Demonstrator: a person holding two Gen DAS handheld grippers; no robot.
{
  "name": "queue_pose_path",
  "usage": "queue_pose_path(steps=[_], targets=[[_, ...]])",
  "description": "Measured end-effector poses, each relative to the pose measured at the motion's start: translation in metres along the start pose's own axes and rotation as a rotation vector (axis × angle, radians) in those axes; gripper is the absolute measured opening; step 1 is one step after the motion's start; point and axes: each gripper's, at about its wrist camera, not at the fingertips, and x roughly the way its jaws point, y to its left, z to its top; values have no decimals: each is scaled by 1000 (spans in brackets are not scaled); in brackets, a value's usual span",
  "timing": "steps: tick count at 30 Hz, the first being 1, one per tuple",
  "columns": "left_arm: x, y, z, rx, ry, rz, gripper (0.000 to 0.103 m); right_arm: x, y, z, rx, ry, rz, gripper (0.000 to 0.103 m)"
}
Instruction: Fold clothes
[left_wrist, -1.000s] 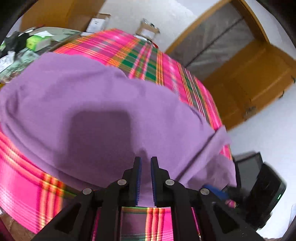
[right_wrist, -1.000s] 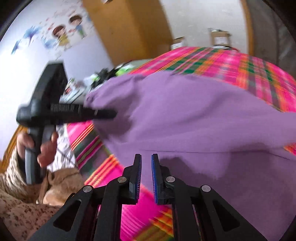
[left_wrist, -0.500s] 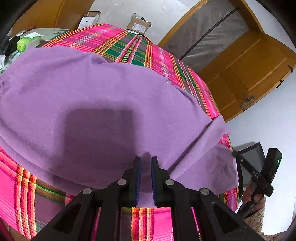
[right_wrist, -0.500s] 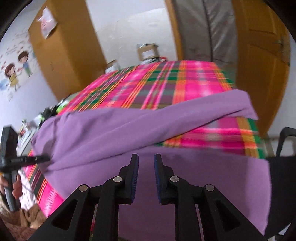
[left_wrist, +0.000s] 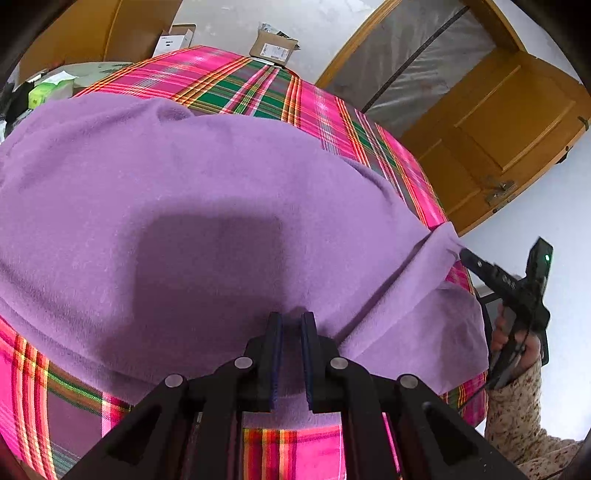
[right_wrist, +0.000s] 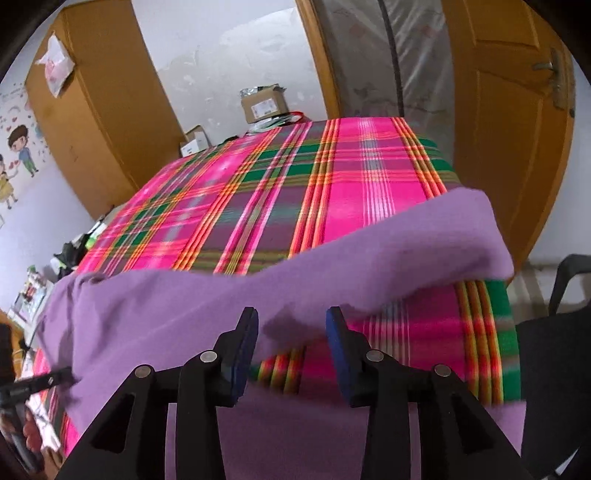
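Observation:
A purple garment (left_wrist: 192, 192) lies spread on the pink plaid tablecloth (left_wrist: 258, 85). Its right side is folded over into a flap (right_wrist: 388, 251). My left gripper (left_wrist: 291, 325) sits low at the garment's near edge, its fingers almost together with purple cloth between them. In the right wrist view it shows at the far left (right_wrist: 55, 376), its tip at the cloth's edge. My right gripper (right_wrist: 291, 325) is open, its blue pads (right_wrist: 334, 332) wide apart on either side of the flap's near edge. From the left wrist its tip (left_wrist: 465, 254) touches the flap's corner.
Cardboard boxes (right_wrist: 264, 103) stand past the table's far end. A wooden door (right_wrist: 509, 110) is at the right and a wardrobe (right_wrist: 103, 110) at the left. A black chair (right_wrist: 554, 332) stands by the right edge. A person's patterned sleeve (left_wrist: 517, 406) holds the right gripper.
My right gripper has opened wide from nearly shut and has swung round toward the flap at the table's right side. The left gripper has stayed at the near edge.

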Motion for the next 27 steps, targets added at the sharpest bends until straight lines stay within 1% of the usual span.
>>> queue_pose_path(steps=[4, 7, 10, 13, 15, 16, 17, 19, 20, 21, 22, 23, 26, 27], targets=[[1, 2, 1, -12, -11, -7, 10, 17, -3, 20, 29, 5, -5, 40], [1, 2, 2, -15, -20, -9, 10, 30, -6, 32, 63, 24, -48, 40], [2, 2, 2, -15, -30, -11, 10, 41, -13, 44, 123, 42, -71, 40], [2, -5, 1, 34, -26, -1, 11, 53, -20, 55, 184, 78, -105, 40], [3, -11, 0, 70, -23, 7, 11, 65, -26, 60, 229, 141, -127, 40], [3, -14, 0, 87, -22, 11, 11, 69, -29, 62, 243, 157, -137, 40], [3, -17, -1, 105, -20, 14, 11, 69, -29, 63, 243, 157, -149, 37], [4, -23, -2, 141, -17, 22, 13, 70, -30, 65, 243, 156, -173, 38], [4, -26, -2, 159, -15, 26, 15, 70, -30, 65, 241, 157, -186, 31], [5, -29, -2, 177, -14, 30, 20, 70, -30, 64, 237, 160, -194, 27], [5, -31, -3, 195, -12, 33, 23, 71, -32, 63, 238, 167, -193, 19], [5, -34, -3, 213, -11, 37, 24, 72, -33, 62, 239, 173, -192, 14], [6, -43, -4, 267, -6, 49, 26, 67, -38, 57, 248, 170, -180, 5], [6, -46, -5, 285, -4, 49, 27, 65, -40, 55, 256, 168, -172, 4]])
